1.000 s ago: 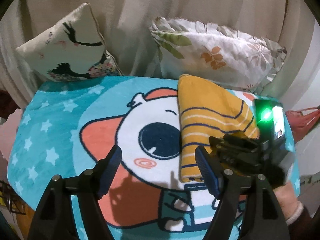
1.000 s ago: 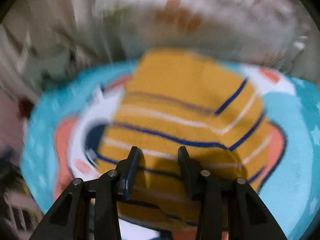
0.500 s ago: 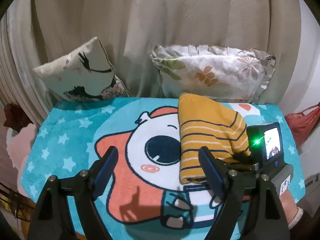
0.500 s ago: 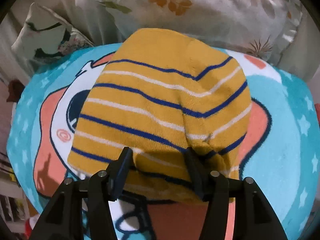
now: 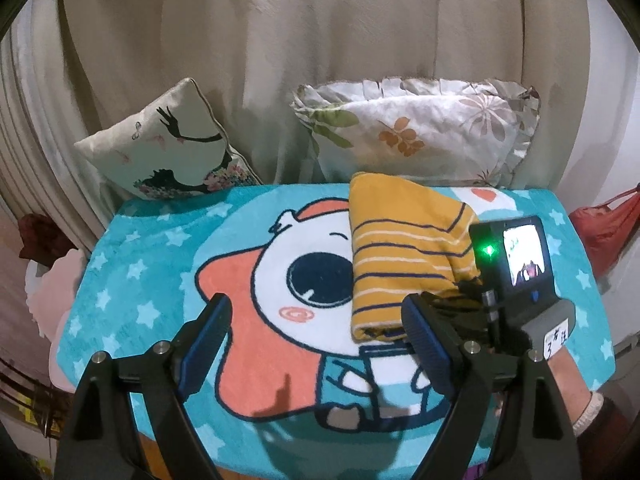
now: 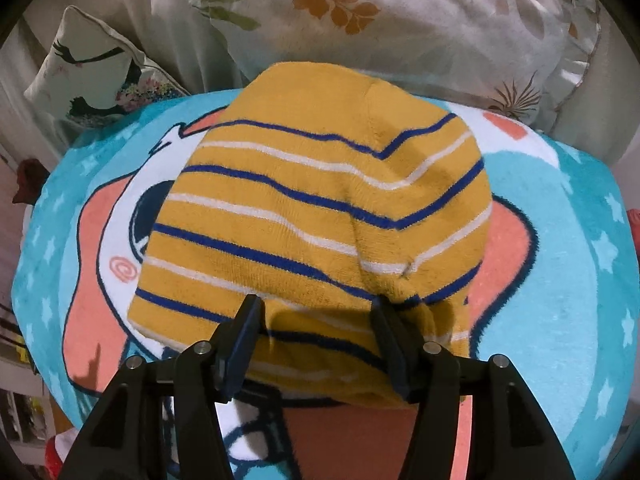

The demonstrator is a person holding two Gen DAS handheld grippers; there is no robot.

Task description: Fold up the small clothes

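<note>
Big teal cartoon mat spreads across the surface, floral pillow and bird-print cushion propped along its far edge. On the mat's right half lies the folded yellow striped sweater, one long neat rectangle reaching toward the floral pillow. Right gripper sits at the sweater's near edge, fingers spread, hovering over the knit and pinching nothing. Left gripper hangs above the mat, spread wide, holding nothing.

left gripper: black frame, blue-padded jaws, silver screws | right gripper: same
</note>
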